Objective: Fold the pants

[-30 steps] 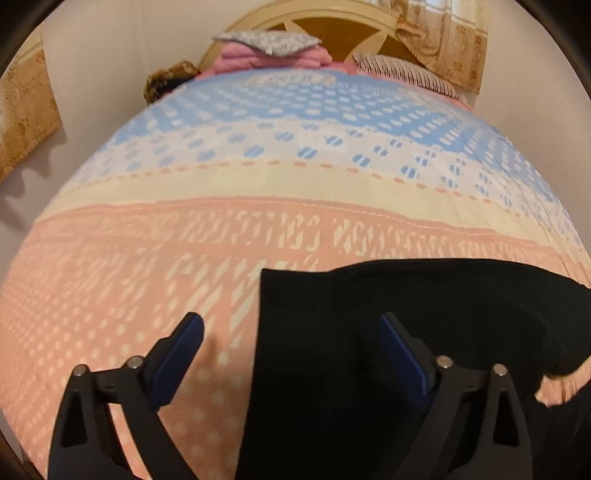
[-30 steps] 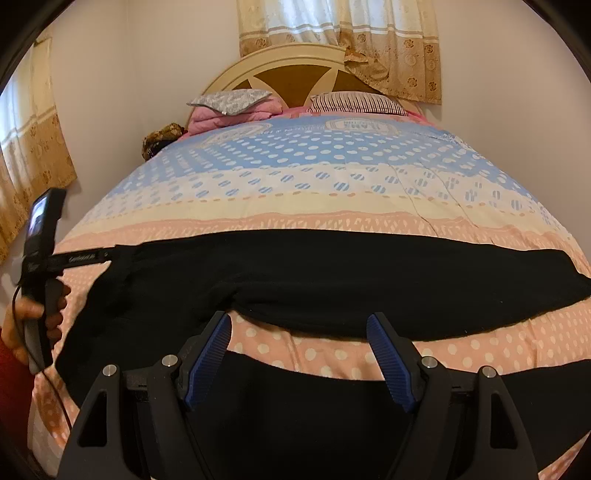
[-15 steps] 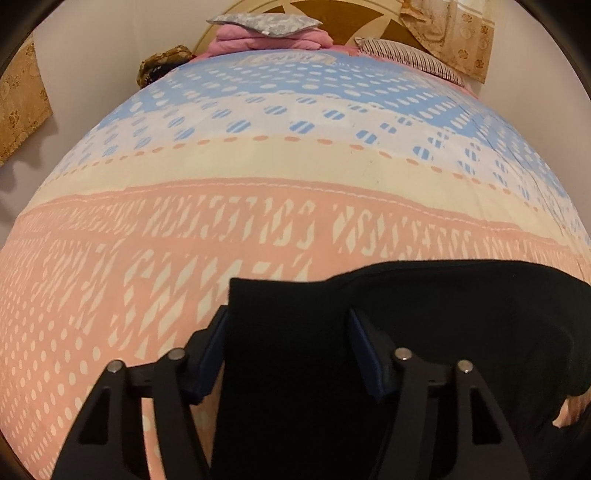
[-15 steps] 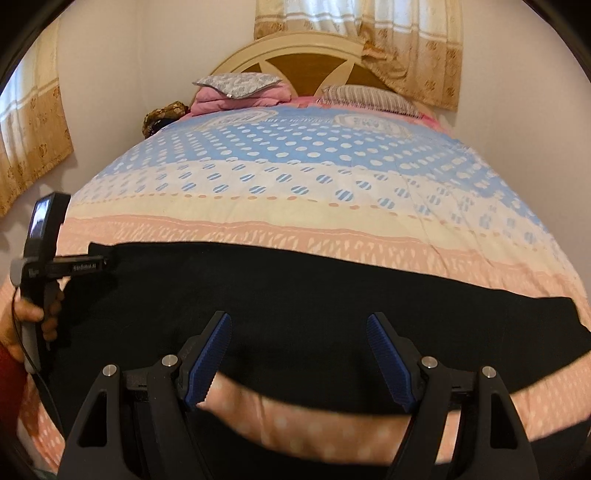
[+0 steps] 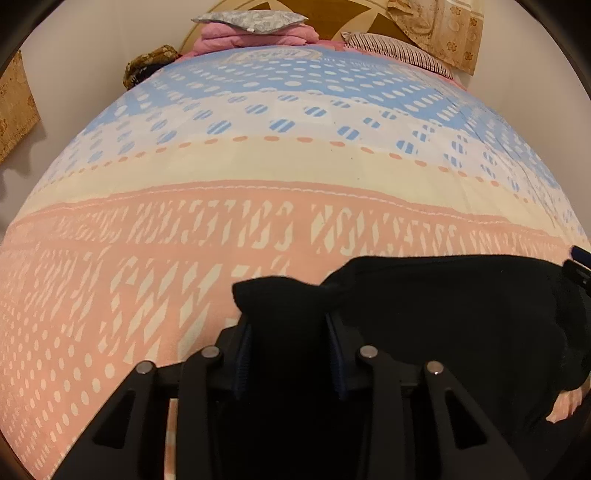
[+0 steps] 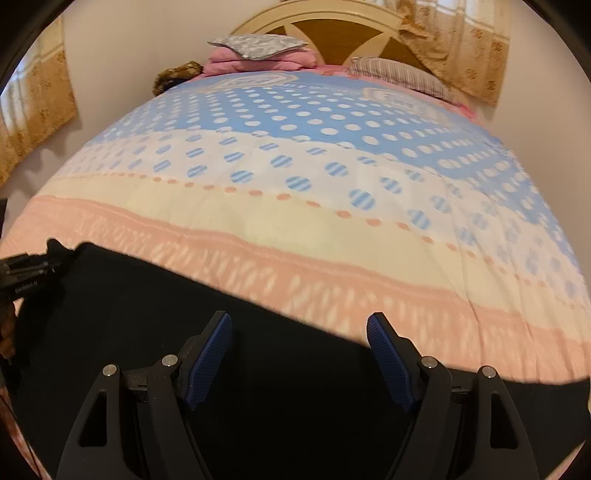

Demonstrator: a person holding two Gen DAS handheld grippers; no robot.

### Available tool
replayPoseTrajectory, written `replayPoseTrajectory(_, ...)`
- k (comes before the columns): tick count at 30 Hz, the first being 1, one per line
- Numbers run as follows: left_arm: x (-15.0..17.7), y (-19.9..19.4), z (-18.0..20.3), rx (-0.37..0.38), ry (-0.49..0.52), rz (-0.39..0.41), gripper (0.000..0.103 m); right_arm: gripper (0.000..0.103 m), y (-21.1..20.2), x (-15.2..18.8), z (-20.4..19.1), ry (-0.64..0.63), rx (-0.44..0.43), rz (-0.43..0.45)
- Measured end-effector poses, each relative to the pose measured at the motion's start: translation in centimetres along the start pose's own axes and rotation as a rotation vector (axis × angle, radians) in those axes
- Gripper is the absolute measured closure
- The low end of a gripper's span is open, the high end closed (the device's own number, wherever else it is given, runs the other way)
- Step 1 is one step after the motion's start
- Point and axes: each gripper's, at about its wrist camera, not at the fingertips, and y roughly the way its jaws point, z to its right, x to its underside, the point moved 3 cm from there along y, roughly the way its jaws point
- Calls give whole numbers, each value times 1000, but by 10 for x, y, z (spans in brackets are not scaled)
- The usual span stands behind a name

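Note:
Black pants lie across the near end of a bed with a pink, cream and blue quilt. My left gripper is shut on a bunched corner of the pants at their left end; the cloth puffs up between the blue pads. In the right wrist view the pants spread wide under my right gripper, which is open, its blue pads just above the cloth. The left gripper shows at that view's left edge.
Pillows and folded pink bedding sit at the headboard. Curtains hang at the back right and at the left wall. The quilt beyond the pants is bare.
My left gripper closed from wide open onto the left corner of the pants. My right gripper moved forward and down over the pants, staying open.

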Motion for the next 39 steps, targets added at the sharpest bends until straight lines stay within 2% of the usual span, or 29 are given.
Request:
replayPoseTrajectory(2,0,1,-2,-4,-13,6,58,26,13,-3,-1,-14,-40,-37)
replayPoseTrajectory(5,1,2,-5,9,-37,8,58,26,37,3,-7,-80,3,-125)
replayPoseTrajectory(6,0,1,-5,10,-38,6,60,26,37,5,-5,-65,-4,-116)
replayPoseTrajectory(7,0,0,-5,13,-42,7,61,38,36,5,-4,-47,-25,-117)
replayPoseTrajectory(8,2,-1,-5,19,-46,10,66,59,34,6,-4,-35,-64,-121)
replayPoseTrajectory(9,2,-3,-4,37,-49,11,73,71,30,7,-6,-38,-86,-121)
replayPoseTrajectory(10,3,-4,-4,47,-51,12,76,92,26,8,-9,-52,-90,-126)
replayPoseTrajectory(11,4,-5,-3,57,-55,13,80,96,23,8,-12,-59,-92,-132)
replayPoseTrajectory(14,4,-16,-2,42,-57,46,81,98,11,11,-21,-87,-59,-116)
replayPoseTrajectory(21,16,-88,-4,14,-1,231,81,98,-74,24,-34,-64,-74,61)
replayPoseTrajectory(27,63,-142,-8,12,41,367,81,98,-152,74,-59,-90,-91,183)
replayPoseTrajectory(31,96,-159,-14,37,29,397,81,98,-177,119,-73,-83,-106,208)
replayPoseTrajectory(32,104,-162,-14,44,24,401,77,98,-180,128,-76,-81,-101,214)
replayPoseTrajectory(37,139,-164,-26,59,-25,411,68,98,-181,173,-91,-90,-76,220)
replayPoseTrajectory(38,144,-162,-27,55,-31,407,63,98,-180,182,-94,-94,-74,219)
replayPoseTrajectory(39,150,-159,-27,42,-33,397,53,98,-178,191,-99,-107,-69,215)
